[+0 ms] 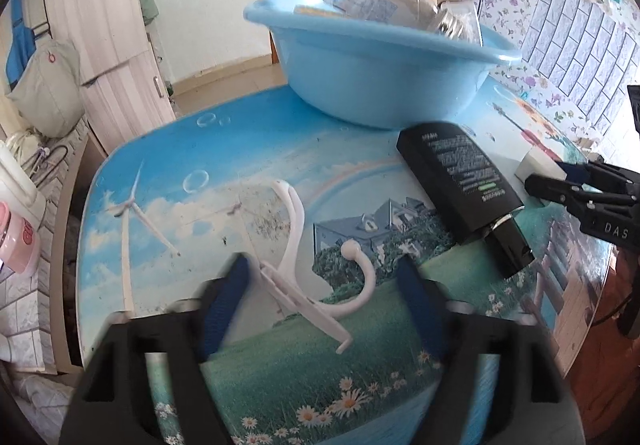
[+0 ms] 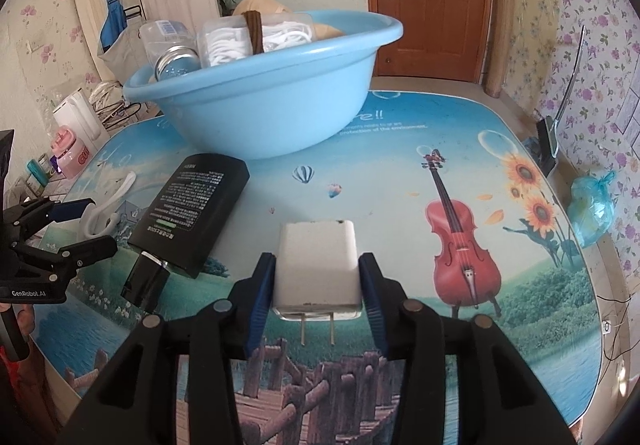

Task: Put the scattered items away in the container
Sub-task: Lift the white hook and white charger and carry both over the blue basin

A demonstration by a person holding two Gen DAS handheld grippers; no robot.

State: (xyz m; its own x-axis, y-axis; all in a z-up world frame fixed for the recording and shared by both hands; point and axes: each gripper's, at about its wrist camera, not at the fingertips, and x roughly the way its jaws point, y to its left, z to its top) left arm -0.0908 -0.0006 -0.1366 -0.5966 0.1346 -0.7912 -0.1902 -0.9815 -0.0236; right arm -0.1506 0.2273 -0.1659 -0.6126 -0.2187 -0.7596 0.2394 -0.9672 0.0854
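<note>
Left gripper (image 1: 324, 285): low over the near-left part of the table, pointing down at it; its 2 blue pads stand apart with the white hook between them. The left pad (image 1: 224, 301) looks to touch the hook's flat end, the right pad is clear of it, so the jaws are open and not clamped.
White hook (image 1: 296, 245): a thin plastic hanger hook lying flat on the table, its curl toward the basin, its straight end near the left pad.
Black tube (image 2: 192, 213): lies flat between the hook and the charger, cap (image 2: 146, 281) toward the near edge, flat end just beside the basin's foot; touched by neither gripper.
Basin (image 2: 280, 101): light blue, round, at the far side of the table, upright. It holds a clear bottle (image 2: 168, 45) lying on its side with a metal cap, and a clear box (image 2: 256, 37) of white pieces with a brown band around it.
Charger (image 2: 316, 265): a white plug block flat on the table near the middle, 2 metal prongs pointing toward the camera.
Right gripper (image 2: 318, 285): low over the charger, 1 blue pad (image 2: 262, 297) on each side of the block; the left pad sits against it, the right pad looks to be at its edge, so it cannot be told whether the grip is closed.
Table (image 2: 400, 173): covered by a printed sheet with sky, a red violin and sunflowers.
Blue bag (image 2: 592, 205): knotted plastic, at the far right edge, well apart from everything else.
</note>
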